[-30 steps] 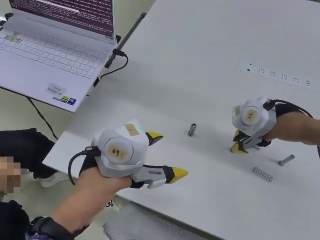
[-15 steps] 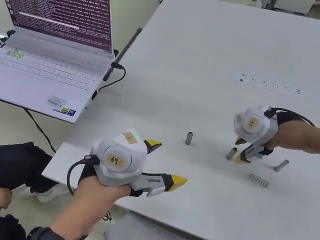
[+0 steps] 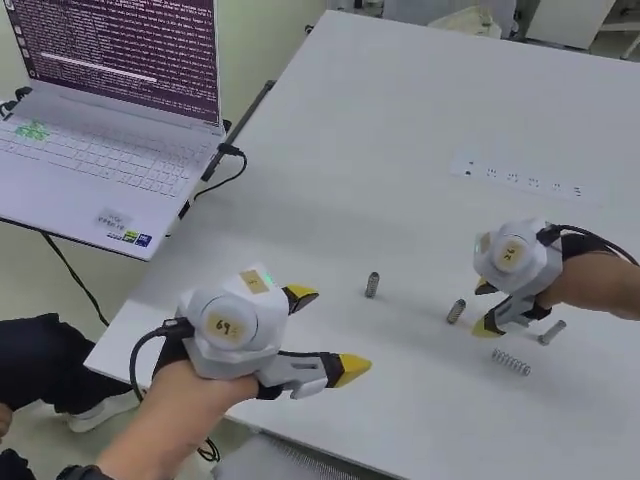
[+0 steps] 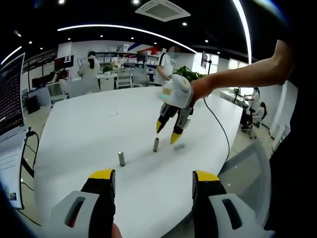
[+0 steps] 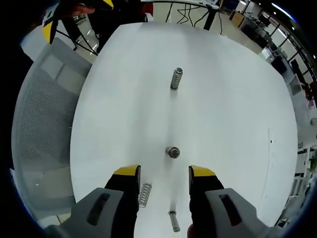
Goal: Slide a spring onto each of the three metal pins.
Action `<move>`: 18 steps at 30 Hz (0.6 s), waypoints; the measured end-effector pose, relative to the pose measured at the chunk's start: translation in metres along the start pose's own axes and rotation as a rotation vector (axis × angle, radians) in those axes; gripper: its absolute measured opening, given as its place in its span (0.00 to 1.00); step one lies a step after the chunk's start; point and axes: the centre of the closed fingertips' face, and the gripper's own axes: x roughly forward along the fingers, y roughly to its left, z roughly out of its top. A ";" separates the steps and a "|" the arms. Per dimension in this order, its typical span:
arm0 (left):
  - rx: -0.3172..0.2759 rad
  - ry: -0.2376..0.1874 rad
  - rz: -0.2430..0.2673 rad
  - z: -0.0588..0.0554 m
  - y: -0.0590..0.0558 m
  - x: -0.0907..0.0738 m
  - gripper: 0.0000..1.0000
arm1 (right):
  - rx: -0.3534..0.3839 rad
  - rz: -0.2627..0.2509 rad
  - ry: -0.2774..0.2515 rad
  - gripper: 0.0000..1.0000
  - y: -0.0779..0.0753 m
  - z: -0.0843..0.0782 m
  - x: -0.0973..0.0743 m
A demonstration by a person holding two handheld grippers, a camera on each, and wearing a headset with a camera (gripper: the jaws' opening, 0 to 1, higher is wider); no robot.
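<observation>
Two short metal pins stand upright on the white table (image 3: 400,150). One pin (image 3: 372,285) (image 5: 176,78) (image 4: 121,158) carries a coiled spring. The other pin (image 3: 456,311) (image 5: 173,151) (image 4: 155,145) looks ribbed too and stands just ahead of my right gripper (image 3: 486,308) (image 5: 164,171) (image 4: 168,132), which is open and holds nothing. A third pin (image 3: 551,332) (image 5: 173,221) (image 4: 179,147) lies flat beside that gripper. A loose spring (image 3: 510,363) (image 5: 144,194) lies near it. My left gripper (image 3: 325,332) (image 4: 153,175) hovers open near the table's front edge.
An open laptop (image 3: 100,130) sits on a lower surface at the left, with a black cable (image 3: 225,165) running to the table's edge. A mesh chair (image 5: 47,124) stands below the front edge. A flush socket strip (image 3: 520,178) lies farther back.
The right gripper has drawn back to the right off the nearer upright pin, which now stands free in front of it. The left gripper has held its place; the head camera has shifted.
</observation>
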 end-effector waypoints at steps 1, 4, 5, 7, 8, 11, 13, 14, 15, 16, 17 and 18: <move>0.000 -0.001 0.001 0.000 0.000 -0.001 0.58 | 0.007 -0.005 -0.006 0.38 0.002 0.000 -0.002; 0.000 -0.003 0.001 -0.001 -0.002 -0.002 0.58 | 0.027 -0.018 -0.016 0.39 0.006 -0.003 -0.007; 0.000 -0.003 0.001 -0.001 -0.002 -0.002 0.58 | 0.035 -0.023 -0.018 0.39 0.007 -0.004 -0.008; 0.003 -0.004 0.001 -0.001 -0.003 -0.003 0.58 | 0.052 -0.031 -0.027 0.40 0.010 -0.007 -0.011; 0.003 -0.005 0.000 -0.001 -0.003 -0.003 0.58 | 0.065 -0.039 -0.033 0.40 0.011 -0.008 -0.012; 0.002 -0.008 0.001 0.000 -0.004 -0.004 0.59 | 0.092 -0.052 -0.048 0.42 0.014 -0.013 -0.015; 0.001 -0.012 0.001 0.001 -0.005 -0.004 0.58 | 0.110 -0.062 -0.057 0.42 0.017 -0.017 -0.018; 0.000 -0.013 0.000 0.001 -0.005 -0.004 0.58 | 0.123 -0.068 -0.063 0.42 0.019 -0.019 -0.020; 0.000 -0.015 -0.001 0.002 -0.006 -0.004 0.58 | 0.133 -0.072 -0.068 0.42 0.020 -0.020 -0.021; 0.001 -0.015 -0.001 0.002 -0.006 -0.004 0.58 | 0.148 -0.081 -0.081 0.42 0.021 -0.022 -0.023; 0.001 -0.014 -0.003 0.001 -0.007 -0.004 0.58 | 0.159 -0.087 -0.089 0.42 0.022 -0.023 -0.023; 0.002 -0.014 -0.004 0.001 -0.007 -0.003 0.58 | 0.178 -0.093 -0.099 0.42 0.023 -0.024 -0.025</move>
